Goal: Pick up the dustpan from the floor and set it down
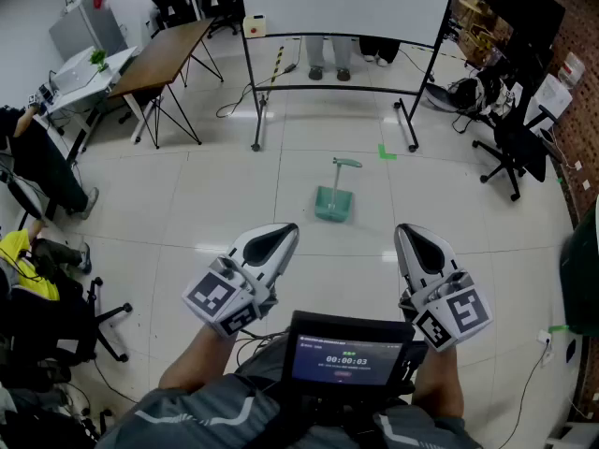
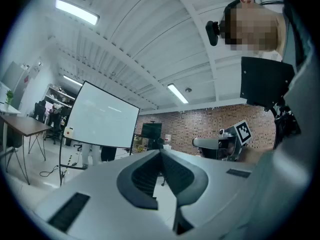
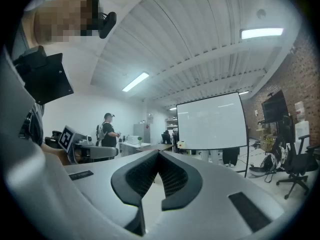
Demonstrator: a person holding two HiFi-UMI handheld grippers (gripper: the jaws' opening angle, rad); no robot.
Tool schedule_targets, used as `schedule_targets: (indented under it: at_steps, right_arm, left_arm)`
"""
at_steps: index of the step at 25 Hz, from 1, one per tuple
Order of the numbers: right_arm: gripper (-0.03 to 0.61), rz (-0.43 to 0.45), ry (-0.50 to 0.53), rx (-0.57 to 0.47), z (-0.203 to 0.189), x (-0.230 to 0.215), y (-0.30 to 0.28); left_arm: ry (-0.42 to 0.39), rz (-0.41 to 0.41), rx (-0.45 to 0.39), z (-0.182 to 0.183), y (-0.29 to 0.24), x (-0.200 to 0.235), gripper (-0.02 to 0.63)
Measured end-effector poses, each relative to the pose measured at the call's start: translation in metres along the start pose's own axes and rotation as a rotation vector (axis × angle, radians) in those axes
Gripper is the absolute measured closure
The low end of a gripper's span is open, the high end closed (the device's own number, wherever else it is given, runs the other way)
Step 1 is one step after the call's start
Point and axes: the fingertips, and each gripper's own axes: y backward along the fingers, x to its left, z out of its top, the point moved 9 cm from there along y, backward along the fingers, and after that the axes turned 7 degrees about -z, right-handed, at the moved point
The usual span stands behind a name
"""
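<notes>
The person stands holding both grippers out level at waist height, side by side and well apart. The left gripper (image 1: 290, 231) has its jaws closed tip to tip with nothing between them, and the right gripper (image 1: 402, 231) is closed and empty in the same way. The green dustpan (image 1: 333, 203) sits on the pale tiled floor (image 1: 225, 195) ahead of them, roughly midway between the two grippers' lines, its handle pointing away toward the big whiteboard (image 1: 346, 3) on its stand. Neither gripper is near it. A small screen (image 1: 344, 358) hangs at the person's front. A brown table (image 1: 168, 54) stands off to the left and a black office chair (image 1: 515, 148) to the right.
</notes>
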Motion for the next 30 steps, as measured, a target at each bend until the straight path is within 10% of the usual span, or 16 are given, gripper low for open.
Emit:
schedule_targets:
  at_steps: [15, 30]
  right_arm:
    - [0.558, -0.054, 0.008, 0.018, -0.025, -0.003, -0.095]
    - [0.558, 0.102, 0.010, 0.043, -0.015, -0.222, -0.247]
  left_arm:
    - [0.010, -0.069, 0.007, -0.006, -0.012, 0.102, 0.588]
    - [-0.025, 0.088, 0.034, 0.015, -0.223, 0.212, 0.588]
